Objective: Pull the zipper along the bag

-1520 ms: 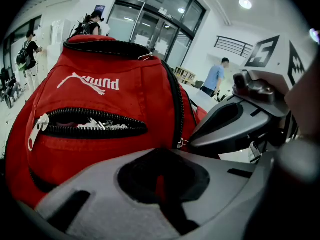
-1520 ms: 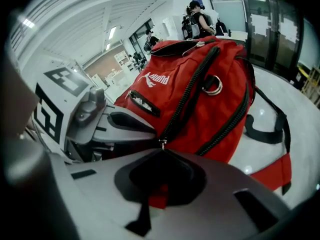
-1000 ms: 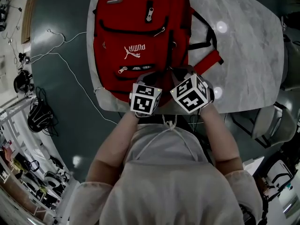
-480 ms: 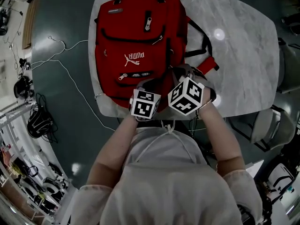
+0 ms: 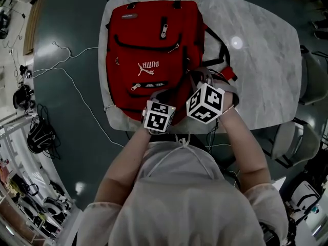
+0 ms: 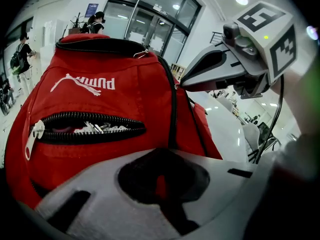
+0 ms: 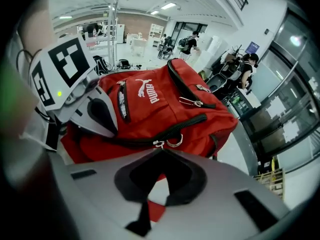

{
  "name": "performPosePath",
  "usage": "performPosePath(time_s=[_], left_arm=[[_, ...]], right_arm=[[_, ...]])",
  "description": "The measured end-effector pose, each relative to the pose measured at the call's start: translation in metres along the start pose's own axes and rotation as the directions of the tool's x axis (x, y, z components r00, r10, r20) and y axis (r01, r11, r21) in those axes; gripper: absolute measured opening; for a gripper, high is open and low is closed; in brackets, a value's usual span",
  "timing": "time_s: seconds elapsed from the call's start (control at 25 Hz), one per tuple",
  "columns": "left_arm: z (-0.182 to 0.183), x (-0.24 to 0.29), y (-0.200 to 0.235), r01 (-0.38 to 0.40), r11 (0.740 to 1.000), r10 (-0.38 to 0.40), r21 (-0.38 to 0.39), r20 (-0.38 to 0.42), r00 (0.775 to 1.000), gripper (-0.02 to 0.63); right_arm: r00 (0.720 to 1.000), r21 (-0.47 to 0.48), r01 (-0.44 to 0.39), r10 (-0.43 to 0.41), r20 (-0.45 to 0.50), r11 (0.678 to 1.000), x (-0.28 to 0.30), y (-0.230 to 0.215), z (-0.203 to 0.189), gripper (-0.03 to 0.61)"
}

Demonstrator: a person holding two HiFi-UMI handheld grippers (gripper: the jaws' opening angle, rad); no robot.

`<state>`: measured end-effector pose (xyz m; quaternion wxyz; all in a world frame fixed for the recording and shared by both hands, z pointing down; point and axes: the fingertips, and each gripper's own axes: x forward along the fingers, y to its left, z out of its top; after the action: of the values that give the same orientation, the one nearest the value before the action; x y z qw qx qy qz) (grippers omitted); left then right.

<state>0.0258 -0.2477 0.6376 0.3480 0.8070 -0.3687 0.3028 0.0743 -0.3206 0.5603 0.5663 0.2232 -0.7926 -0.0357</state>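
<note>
We note a dark floor [image 5: 66, 29] with loose cables [image 5: 77, 68] beside the pale marble desk [image 5: 266, 60]. The red bag [image 5: 148, 50] lies flat on the desk, front face up, its front pocket [image 6: 85, 128] gaping open. Both grippers sit at the bag's near edge, just beside each other. The left gripper [image 6: 162, 151] has its fingers closed on red bag fabric. The right gripper [image 7: 161, 151] has its fingers closed on the metal zipper pull [image 7: 159, 144] of the black side zipper, next to a small ring [image 7: 175, 142].

Pale marble bench [image 5: 266, 60]. White cable [image 5: 77, 54] on dark floor [image 5: 66, 132], left of bench. Grey chair [image 5: 313, 70] right of bench.
</note>
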Motion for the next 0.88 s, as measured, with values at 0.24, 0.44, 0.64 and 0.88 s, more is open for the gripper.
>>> performPosePath(time_s=[0.24,0.44,0.64,0.88], left_arm=[[-0.004,0.002,0.002,-0.009,1.000,0.009,0.006,0.010,1.000,0.020],[-0.005,0.003,0.000,-0.010,1.000,0.010,0.014,0.024,1.000,0.020],[-0.007,0.002,0.001,-0.028,0.999,0.027,0.024,0.033,0.999,0.020],[-0.008,0.002,-0.001,-0.023,0.999,0.022,0.025,0.031,0.999,0.020]], right_arm=[[0.999,-0.034,0.040,-0.040,-0.006,0.999,-0.003,-0.021,0.009,0.026],[0.995,-0.042,0.097,-0.098,0.000,0.994,-0.009,-0.054,0.021,0.026],[0.992,-0.001,0.128,-0.128,0.014,0.992,-0.011,-0.074,0.028,0.026],[0.992,0.042,0.125,-0.126,0.011,0.991,-0.008,-0.079,0.029,0.026]])
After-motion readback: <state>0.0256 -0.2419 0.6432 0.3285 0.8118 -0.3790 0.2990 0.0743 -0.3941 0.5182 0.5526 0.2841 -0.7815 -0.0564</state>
